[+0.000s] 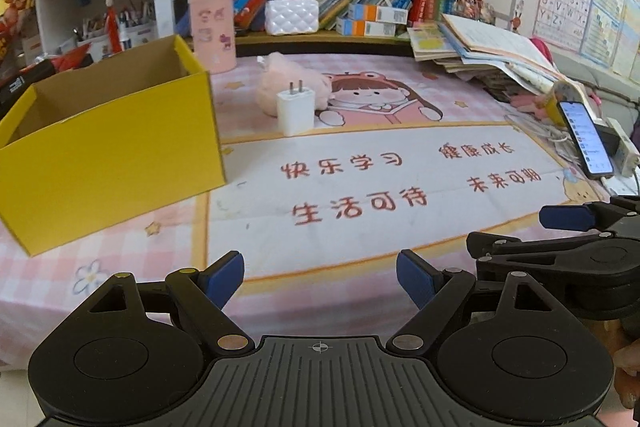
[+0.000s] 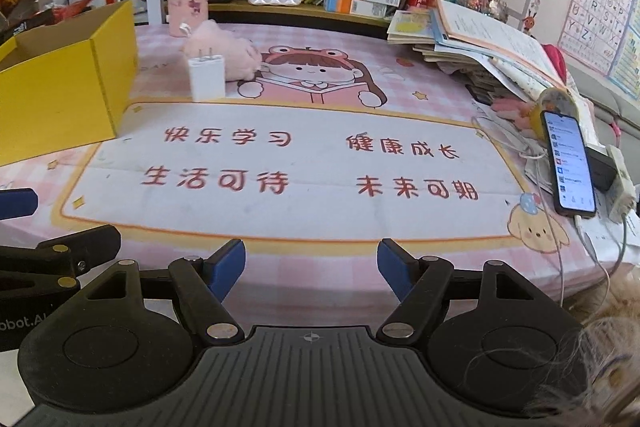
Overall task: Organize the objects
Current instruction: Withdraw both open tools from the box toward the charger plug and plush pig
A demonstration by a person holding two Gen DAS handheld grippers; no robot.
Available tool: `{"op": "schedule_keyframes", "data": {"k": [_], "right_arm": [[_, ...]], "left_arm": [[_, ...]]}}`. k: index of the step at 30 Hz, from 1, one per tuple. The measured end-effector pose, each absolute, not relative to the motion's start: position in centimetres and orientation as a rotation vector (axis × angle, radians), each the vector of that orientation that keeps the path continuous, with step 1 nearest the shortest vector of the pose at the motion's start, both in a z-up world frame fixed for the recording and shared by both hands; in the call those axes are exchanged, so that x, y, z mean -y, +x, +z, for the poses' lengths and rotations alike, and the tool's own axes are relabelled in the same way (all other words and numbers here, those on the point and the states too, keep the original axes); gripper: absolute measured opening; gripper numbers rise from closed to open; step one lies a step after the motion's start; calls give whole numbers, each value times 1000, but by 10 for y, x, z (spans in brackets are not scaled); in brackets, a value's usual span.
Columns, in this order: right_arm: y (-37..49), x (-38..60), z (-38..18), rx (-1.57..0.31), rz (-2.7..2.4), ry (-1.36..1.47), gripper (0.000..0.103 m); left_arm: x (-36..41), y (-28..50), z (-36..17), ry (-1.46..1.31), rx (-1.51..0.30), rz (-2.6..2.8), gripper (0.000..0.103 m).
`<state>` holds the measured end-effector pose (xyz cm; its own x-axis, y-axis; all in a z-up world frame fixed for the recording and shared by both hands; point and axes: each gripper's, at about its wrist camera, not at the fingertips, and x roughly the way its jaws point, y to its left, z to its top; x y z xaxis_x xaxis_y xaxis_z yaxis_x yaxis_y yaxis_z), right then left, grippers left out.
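A white charger plug (image 1: 295,111) stands upright on the pink desk mat (image 1: 360,187), prongs up, with a pink plush toy (image 1: 296,83) just behind it. An open yellow cardboard box (image 1: 108,143) sits to the left, its inside mostly hidden. In the right wrist view the plug (image 2: 207,77), the plush (image 2: 224,53) and the box (image 2: 68,79) show at the far left. My left gripper (image 1: 320,281) is open and empty near the desk's front edge. My right gripper (image 2: 311,273) is open and empty beside it, also at the front edge.
A phone (image 2: 570,163) on a cable leans at the right by a power strip (image 2: 620,183). A stack of books and papers (image 2: 472,39) sits at the back right. A pink holder (image 1: 212,33) and a white pearl-handled purse (image 1: 292,13) stand by the bookshelf.
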<state>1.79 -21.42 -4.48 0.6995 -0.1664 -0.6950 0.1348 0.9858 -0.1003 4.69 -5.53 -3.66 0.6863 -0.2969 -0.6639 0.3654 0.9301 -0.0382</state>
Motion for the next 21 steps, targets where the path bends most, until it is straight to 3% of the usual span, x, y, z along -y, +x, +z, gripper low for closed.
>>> {"op": "schedule_keyframes", "data": {"k": [21], "right_arm": [[149, 285, -26, -681, -70, -13, 71]], "left_arm": [[120, 150, -29, 84, -677, -209, 86]]}}
